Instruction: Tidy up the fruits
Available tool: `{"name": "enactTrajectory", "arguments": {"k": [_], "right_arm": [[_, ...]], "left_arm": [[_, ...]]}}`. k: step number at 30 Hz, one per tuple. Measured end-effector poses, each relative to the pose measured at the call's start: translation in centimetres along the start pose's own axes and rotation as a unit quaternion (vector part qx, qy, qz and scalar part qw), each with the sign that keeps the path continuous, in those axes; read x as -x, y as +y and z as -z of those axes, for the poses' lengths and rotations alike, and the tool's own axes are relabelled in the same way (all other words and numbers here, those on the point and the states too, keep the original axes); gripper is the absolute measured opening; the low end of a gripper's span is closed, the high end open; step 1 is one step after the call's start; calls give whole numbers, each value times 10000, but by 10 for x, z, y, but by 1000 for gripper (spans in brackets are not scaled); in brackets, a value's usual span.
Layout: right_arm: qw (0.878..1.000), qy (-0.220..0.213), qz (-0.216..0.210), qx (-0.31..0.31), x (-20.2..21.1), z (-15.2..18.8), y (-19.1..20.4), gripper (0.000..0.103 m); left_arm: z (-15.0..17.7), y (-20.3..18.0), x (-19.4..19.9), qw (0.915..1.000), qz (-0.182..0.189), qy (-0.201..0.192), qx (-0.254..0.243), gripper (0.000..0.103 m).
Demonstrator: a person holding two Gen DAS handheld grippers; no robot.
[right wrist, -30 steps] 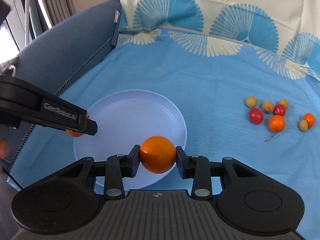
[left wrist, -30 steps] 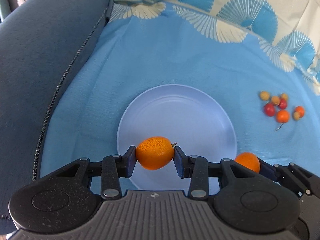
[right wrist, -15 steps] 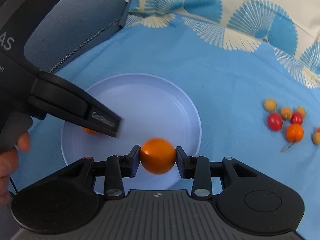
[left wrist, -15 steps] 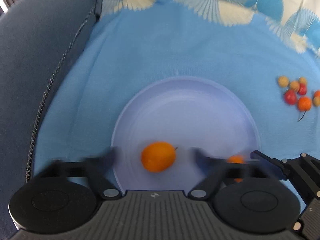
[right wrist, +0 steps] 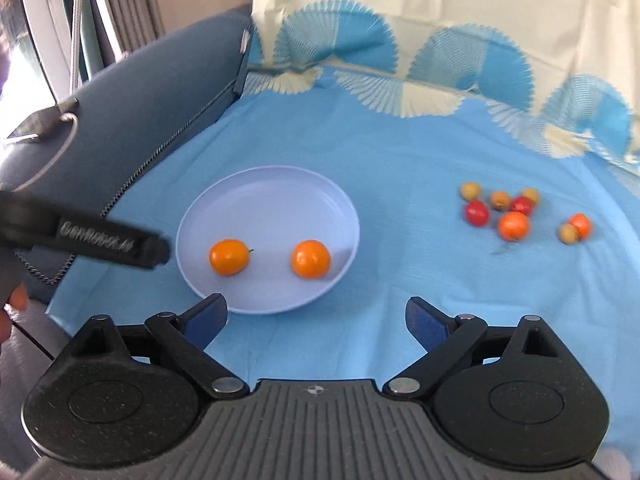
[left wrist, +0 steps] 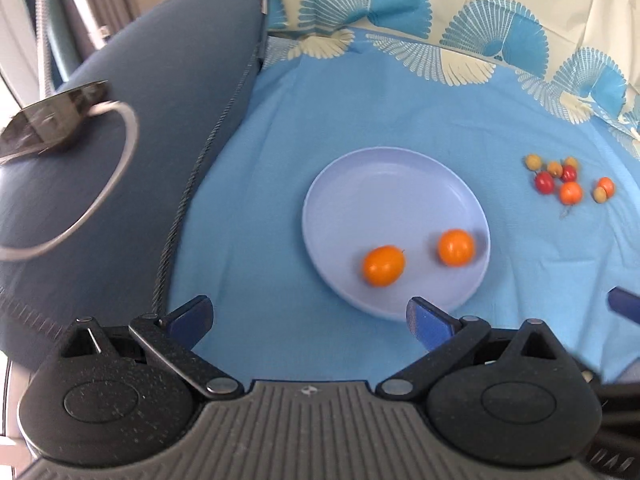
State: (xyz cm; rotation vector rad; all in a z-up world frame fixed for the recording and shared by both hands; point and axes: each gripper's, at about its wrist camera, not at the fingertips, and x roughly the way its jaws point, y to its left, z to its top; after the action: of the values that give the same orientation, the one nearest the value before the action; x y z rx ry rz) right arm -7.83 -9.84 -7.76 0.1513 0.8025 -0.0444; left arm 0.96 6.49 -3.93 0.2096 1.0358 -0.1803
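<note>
I read the left gripper (left wrist: 310, 318) as spread wide with nothing between its pads, hanging over bare blue cloth (left wrist: 360, 120) at about 7 o'clock off the plate (left wrist: 360, 176), clear of the rim so the fruit sits undisturbed. On the plate, an oval orange fruit (left wrist: 383, 265) lies at 6 o'clock and a rounder orange fruit (left wrist: 456, 247) at 4 o'clock, apart, both smooth and glossy. The right gripper (right wrist: 316, 320) has its jaws opening, empty, below the plate's near edge. Well off at 3 o'clock a cluster of small fruits (right wrist: 516, 212), red, orange and tan, waits on the cloth, presumably next.
</note>
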Motion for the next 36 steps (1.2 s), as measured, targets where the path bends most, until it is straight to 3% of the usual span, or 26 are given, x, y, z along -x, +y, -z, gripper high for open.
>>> {"name": "enactTrajectory", "arguments": {"k": [6, 18, 27, 36], "right_arm": [[9983, -547, 133, -146, 53, 15, 11, 100], [9938, -1089, 176, -145, 119, 45, 21, 102], [9894, -1419, 280, -139, 146, 57, 16, 102], [9904, -1348, 246, -173, 142, 58, 18, 102]], "left_arm": [[23, 4, 45, 9994, -17, -266, 204, 103], [58, -3, 106, 9967, -141, -801, 53, 103], [69, -12, 132, 9938, -86, -1109, -44, 103], [69, -6, 127, 9950, -144, -990, -9, 103]]}}
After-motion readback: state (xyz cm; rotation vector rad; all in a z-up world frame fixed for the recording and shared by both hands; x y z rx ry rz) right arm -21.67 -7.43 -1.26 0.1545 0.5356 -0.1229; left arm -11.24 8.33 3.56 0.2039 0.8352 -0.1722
